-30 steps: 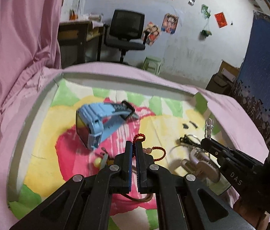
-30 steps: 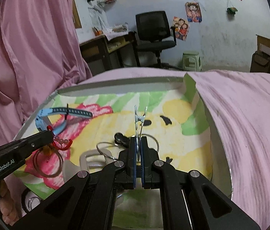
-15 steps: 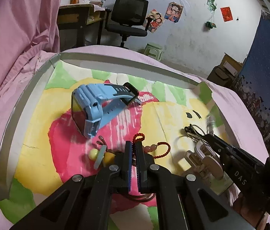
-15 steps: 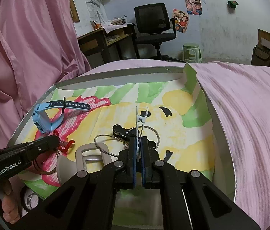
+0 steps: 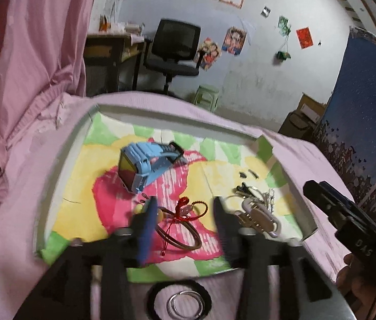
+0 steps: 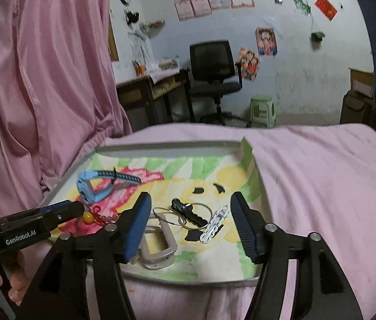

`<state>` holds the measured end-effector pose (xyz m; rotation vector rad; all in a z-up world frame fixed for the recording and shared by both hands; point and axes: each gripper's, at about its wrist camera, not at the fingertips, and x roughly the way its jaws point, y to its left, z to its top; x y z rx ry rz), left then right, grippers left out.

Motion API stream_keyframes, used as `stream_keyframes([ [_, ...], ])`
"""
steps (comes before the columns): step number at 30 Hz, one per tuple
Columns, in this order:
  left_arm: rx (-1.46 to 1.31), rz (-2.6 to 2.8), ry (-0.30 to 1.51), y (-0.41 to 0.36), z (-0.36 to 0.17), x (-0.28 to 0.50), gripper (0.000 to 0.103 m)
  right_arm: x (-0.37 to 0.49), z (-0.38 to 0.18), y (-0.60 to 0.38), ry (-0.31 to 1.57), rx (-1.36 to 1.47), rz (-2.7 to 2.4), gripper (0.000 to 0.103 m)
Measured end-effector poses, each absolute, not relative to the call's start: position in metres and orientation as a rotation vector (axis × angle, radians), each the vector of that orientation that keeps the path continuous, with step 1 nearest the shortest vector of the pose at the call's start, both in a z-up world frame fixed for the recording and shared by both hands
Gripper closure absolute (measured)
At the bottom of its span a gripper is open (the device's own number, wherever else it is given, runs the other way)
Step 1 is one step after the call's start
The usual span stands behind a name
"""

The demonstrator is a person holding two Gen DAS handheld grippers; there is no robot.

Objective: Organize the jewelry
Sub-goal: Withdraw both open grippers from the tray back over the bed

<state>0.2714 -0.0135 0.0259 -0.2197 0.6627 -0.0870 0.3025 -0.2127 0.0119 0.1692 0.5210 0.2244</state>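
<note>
Both pairs of jaws stand wide apart and hold nothing. The left gripper (image 5: 185, 213) hangs over the near edge of a shallow metal tray (image 5: 62, 160); between its blurred fingers, at 12 o'clock, lies a red beaded bracelet (image 5: 188, 208) with a knotted cord, touching a brown bangle (image 5: 185, 237) at 6 o'clock of it. A blue smartwatch (image 5: 145, 165) lies on its side at 11 o'clock, well apart. The right gripper (image 6: 190, 213) frames a silver hair clip (image 6: 214, 224), slim and scalloped, at 1 o'clock, beside thin wire hoops (image 6: 169, 214) and a black clip (image 6: 188, 212); a grey carabiner (image 6: 158, 245) lies at 7 o'clock by the left finger. The tray's liner is painted pink, yellow and green, and it rests on a pink cloth (image 6: 321, 173). Behind stand a black office chair (image 6: 212, 72), a desk (image 6: 147, 90), a green stool (image 6: 262, 109) and a postered wall.
</note>
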Motion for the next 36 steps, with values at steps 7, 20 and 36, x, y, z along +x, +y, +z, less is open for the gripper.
stream_keyframes([
  [7,-0.198,-0.085,0.562,-0.017,0.051,0.241,0.03,0.273,0.036,-0.226,0.417,0.182,0.226,0.017],
  [20,-0.204,-0.047,0.354,0.004,0.074,0.168,0.0,0.198,0.069,-0.228,0.205,0.15,0.248,0.002],
  [36,-0.15,-0.079,0.428,0.008,0.037,0.135,0.0,0.15,0.036,-0.226,0.317,0.108,0.276,0.002],
])
